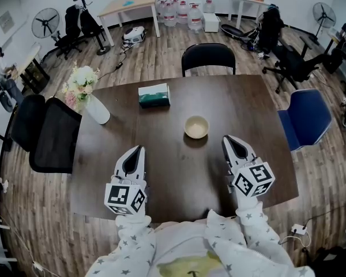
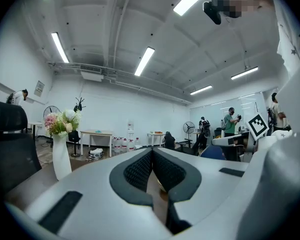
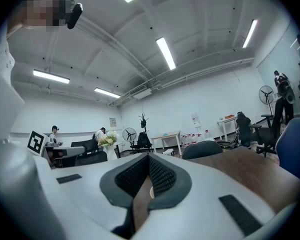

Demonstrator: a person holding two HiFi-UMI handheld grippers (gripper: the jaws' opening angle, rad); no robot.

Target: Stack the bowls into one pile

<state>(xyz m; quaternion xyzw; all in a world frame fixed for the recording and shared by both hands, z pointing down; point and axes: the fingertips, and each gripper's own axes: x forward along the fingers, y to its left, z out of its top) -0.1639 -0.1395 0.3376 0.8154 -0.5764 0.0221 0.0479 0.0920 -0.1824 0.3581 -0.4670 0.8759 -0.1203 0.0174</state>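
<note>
Bowl [image 1: 196, 127] — dark table [image 1: 248, 111], wood floor [image 1: 173, 48]

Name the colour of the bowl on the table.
The small round bowl is cream, best seen in the head view.

Bowl [image 1: 196, 126]: one or several nested, can't tell from the head view. Both gripper views give only a pale sliver between the jaws, too little to identify. Sleeves [image 1: 135, 235] are cut off at the bottom edge. The black chair [image 1: 208, 57] is half hidden behind the table [image 1: 259, 114]. Print on the green tissue box [image 1: 154, 95] is too small to read.
</note>
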